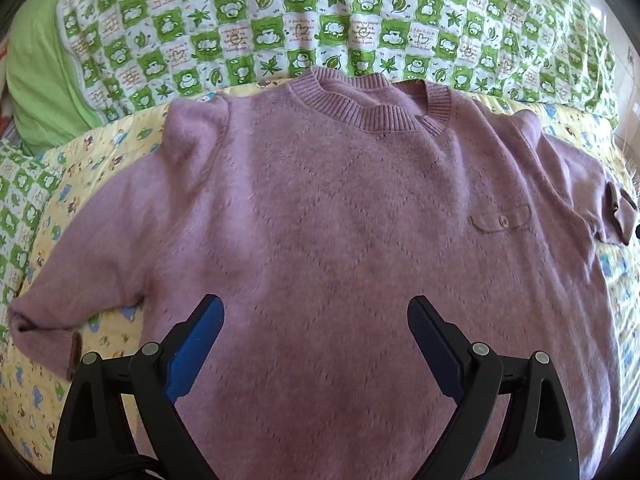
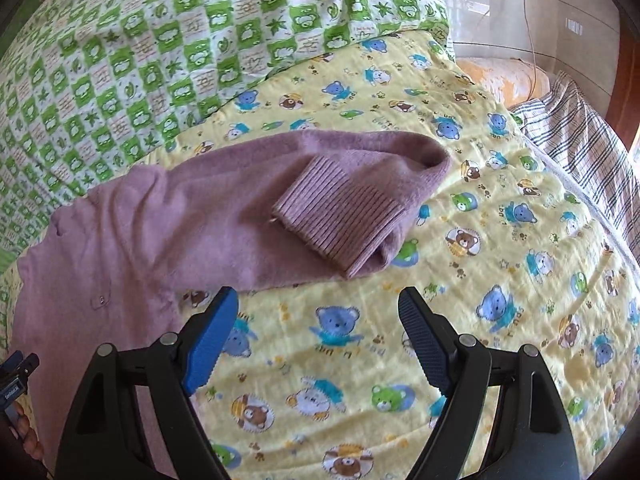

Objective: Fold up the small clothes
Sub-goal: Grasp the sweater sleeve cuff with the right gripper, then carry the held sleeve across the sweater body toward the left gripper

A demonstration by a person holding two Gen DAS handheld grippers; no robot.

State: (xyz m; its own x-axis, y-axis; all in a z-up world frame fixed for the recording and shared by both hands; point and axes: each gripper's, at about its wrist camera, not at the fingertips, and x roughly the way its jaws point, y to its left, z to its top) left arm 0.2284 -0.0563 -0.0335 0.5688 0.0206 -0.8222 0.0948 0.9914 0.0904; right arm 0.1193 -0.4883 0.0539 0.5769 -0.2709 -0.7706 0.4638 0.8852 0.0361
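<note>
Surface: yellow bear-print quilt (image 2: pixel 500 272)
Left view: whole mauve sweater (image 1: pixel 340 220), front up
Right view: folded-back ribbed cuff (image 2: pixel 340 216)
Left gripper (image 1: pixel 316 308): above hem, jaws wide, empty
Right gripper (image 2: pixel 318 300): above quilt, jaws wide, empty

Bright soft daylight, faint shadows, sharp centres, strong fisheye bending, dark vignetted corners

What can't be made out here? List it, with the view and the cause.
- Sweater hem: left wrist view, cut off by the bottom edge and the left gripper.
- Right sleeve's cuff opening: right wrist view, folded under.
- Quilt lettering: too small.
</note>
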